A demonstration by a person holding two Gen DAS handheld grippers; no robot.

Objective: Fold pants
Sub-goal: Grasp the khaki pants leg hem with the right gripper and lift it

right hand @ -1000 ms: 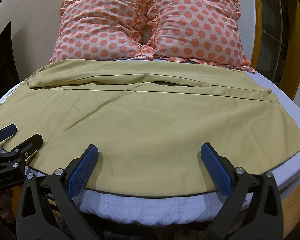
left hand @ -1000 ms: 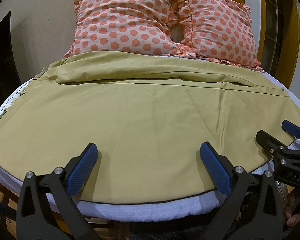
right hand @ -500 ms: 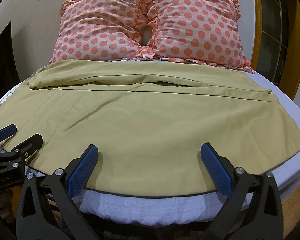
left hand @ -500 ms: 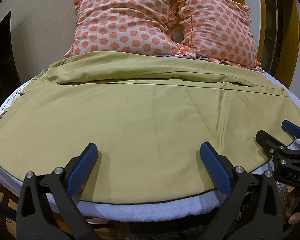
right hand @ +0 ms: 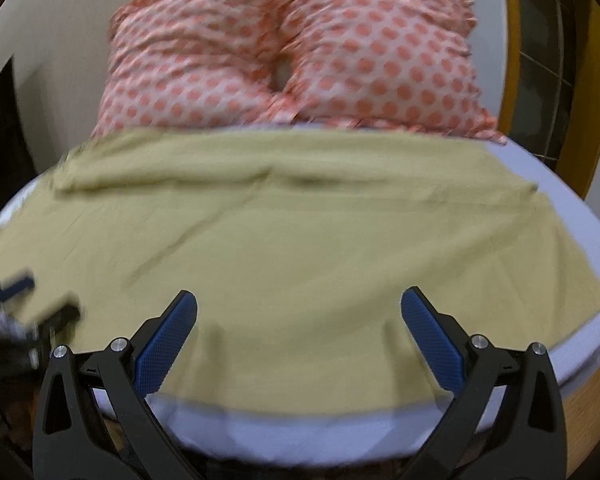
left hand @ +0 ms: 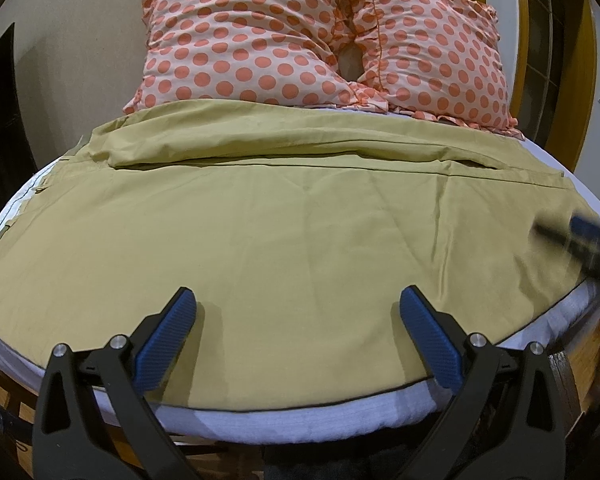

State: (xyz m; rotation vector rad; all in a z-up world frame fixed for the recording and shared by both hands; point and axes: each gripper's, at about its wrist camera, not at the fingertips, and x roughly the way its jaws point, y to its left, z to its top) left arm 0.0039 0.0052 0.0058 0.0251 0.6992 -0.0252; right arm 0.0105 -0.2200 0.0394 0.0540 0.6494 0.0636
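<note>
Left wrist view: one pair of khaki pants lies spread flat across the bed, below two polka-dot pillows, with the left tongs apart and empty over the near hem. It alone shows seams and creases sharply, with the right tongs blurred at right. Right wrist view is blurred throughout; right tongs apart, empty, above the pants.

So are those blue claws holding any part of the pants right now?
No, nothing is held. The left gripper and right gripper are both wide open above the pants.
</note>
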